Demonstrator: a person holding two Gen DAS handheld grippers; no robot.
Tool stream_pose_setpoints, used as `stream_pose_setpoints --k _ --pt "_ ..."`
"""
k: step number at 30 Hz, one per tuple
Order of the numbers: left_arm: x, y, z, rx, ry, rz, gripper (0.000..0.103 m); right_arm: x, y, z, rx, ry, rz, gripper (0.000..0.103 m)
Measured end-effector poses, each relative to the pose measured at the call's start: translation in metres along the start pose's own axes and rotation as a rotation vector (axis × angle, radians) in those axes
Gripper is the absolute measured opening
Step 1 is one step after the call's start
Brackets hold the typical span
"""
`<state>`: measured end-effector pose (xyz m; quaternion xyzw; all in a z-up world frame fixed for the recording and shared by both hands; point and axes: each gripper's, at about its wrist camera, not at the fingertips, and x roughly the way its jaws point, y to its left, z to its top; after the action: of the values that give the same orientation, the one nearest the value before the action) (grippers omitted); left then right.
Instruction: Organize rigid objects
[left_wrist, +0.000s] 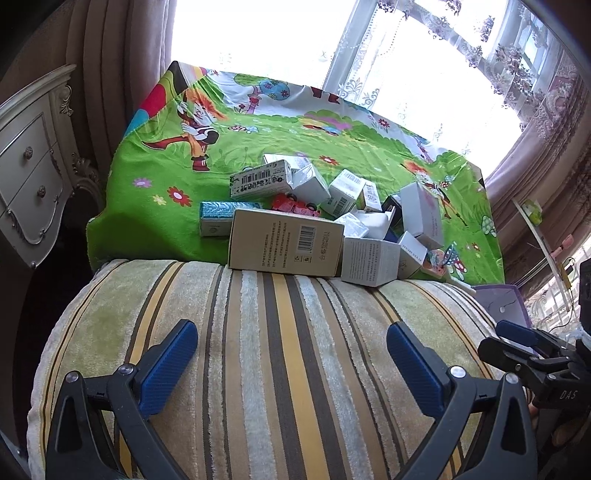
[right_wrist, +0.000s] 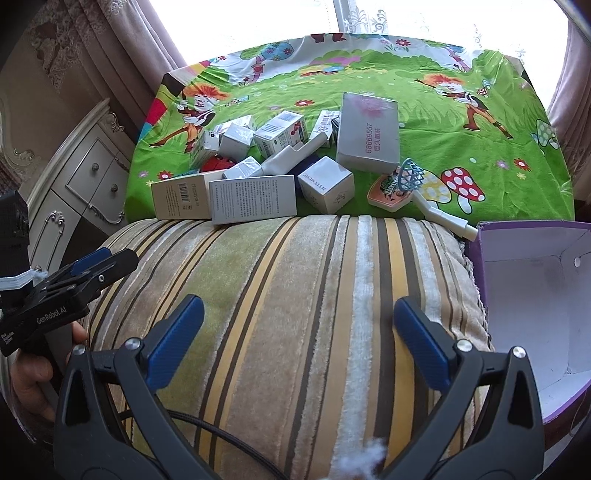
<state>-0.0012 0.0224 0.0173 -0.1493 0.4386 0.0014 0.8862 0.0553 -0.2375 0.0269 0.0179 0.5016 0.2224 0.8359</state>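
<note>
A heap of small cardboard boxes lies on a green cartoon-print cloth (left_wrist: 155, 177). A large beige box (left_wrist: 284, 243) with a barcode lies at the near edge, with a grey box (right_wrist: 255, 199) beside it, a white cube (right_wrist: 327, 184), a tall grey box (right_wrist: 369, 129), a red toy car (left_wrist: 295, 205) and a toy basketball hoop (right_wrist: 397, 184). My left gripper (left_wrist: 291, 354) is open and empty over a striped cushion, short of the heap. My right gripper (right_wrist: 299, 332) is open and empty over the same cushion.
The striped cushion (right_wrist: 295, 277) lies between the grippers and the cloth. An open purple box with a white inside (right_wrist: 535, 295) stands at the right. A cream chest of drawers (left_wrist: 29, 166) stands at the left. Windows and curtains are behind.
</note>
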Motion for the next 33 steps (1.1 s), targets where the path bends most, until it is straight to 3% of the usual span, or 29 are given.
stream_pose_setpoints --k 6,18,33 --pt "-0.002 0.004 0.025 0.024 -0.026 -0.002 0.103 -0.003 -0.011 0.028 0.01 -0.048 -0.019 0.103" --pt "0.025 0.019 0.088 0.043 0.01 -0.029 0.103 0.025 -0.037 0.095 0.054 -0.095 -0.039 0.103" --pt "0.122 0.067 0.151 -0.138 0.232 -0.228 0.103 0.075 -0.059 0.13 0.077 -0.05 -0.063 0.103"
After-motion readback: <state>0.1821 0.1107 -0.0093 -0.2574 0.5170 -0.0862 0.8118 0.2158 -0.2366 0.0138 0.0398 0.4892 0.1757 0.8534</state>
